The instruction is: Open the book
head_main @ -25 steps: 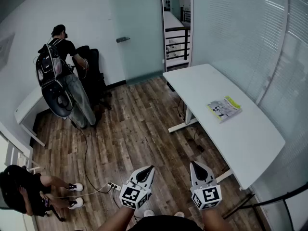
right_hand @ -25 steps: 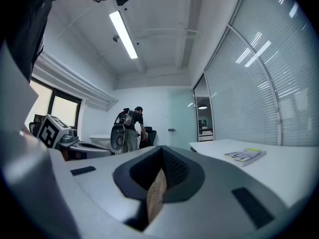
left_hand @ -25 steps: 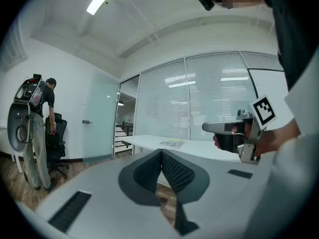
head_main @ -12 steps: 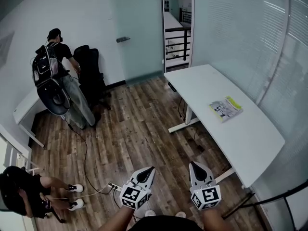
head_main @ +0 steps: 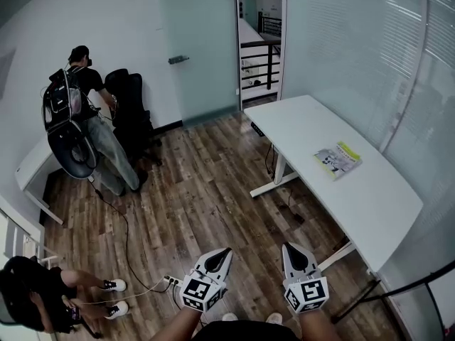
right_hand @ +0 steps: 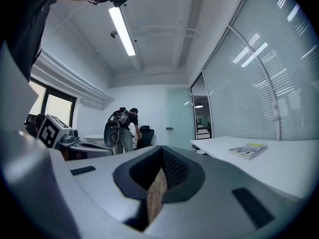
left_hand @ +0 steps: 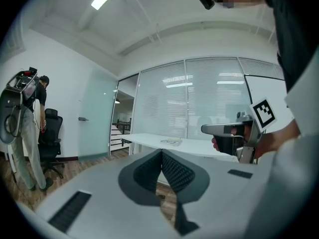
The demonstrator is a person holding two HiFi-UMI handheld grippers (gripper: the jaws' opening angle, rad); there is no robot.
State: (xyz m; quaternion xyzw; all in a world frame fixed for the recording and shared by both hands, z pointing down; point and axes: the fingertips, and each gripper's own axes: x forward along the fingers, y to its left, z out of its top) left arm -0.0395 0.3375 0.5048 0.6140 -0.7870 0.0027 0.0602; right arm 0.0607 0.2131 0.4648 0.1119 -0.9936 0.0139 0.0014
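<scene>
Noting book (head_main: 338, 159) closed and flat on white desk (head_main: 306, 123), askew to its edge, well ahead and rightward of both claws, nearer right gripper (head_main: 290, 248) than left gripper (head_main: 224, 251), each pressed together, empty.

book (head_main: 338, 159) | closed, lying flat | pale cover, yellow-green band | askew on white worktop (head_main: 306, 126) | 2 o'clock, head view

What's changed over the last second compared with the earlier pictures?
The camera wearer edged forward; the left gripper and right gripper sit lower in frame, still shut, empty. The standing person with a backpack shifted slightly left. The yellow-and-white book stays closed on the white table.
</scene>
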